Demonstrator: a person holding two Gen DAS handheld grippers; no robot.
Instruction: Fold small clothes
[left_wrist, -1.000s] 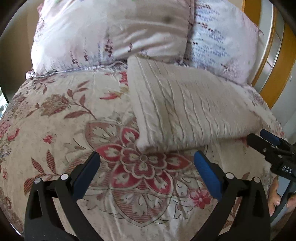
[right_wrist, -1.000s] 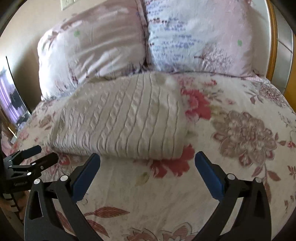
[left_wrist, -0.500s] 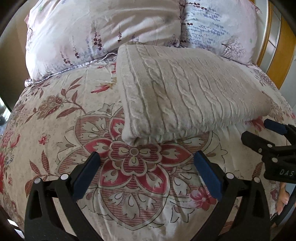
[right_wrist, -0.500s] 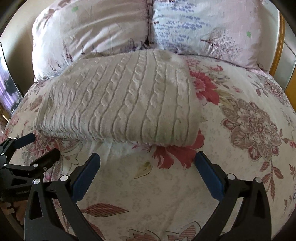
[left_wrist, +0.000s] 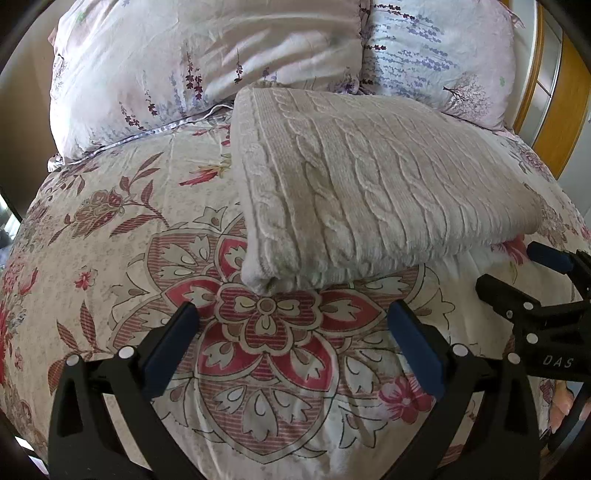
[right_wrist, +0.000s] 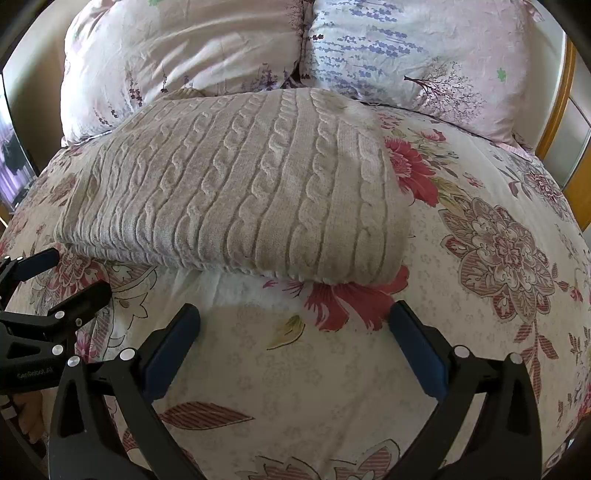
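On the floral bedspread (left_wrist: 122, 236), I see the cream cable-knit sweater (left_wrist: 369, 184) lying folded into a thick rectangle, its far edge close to two pillows: a pink one (left_wrist: 192, 62) and a lavender-printed one (left_wrist: 443, 55). My left gripper (left_wrist: 291, 332) hovers just short of the sweater's near left corner, blue pads (left_wrist: 170, 347) spread wide with nothing between them. My right gripper (right_wrist: 295, 332) sits in front of the sweater's near right edge, equally wide and empty. Each gripper shows at the edge of the other's view. A wooden bed frame (right_wrist: 557, 110) edges the right side.
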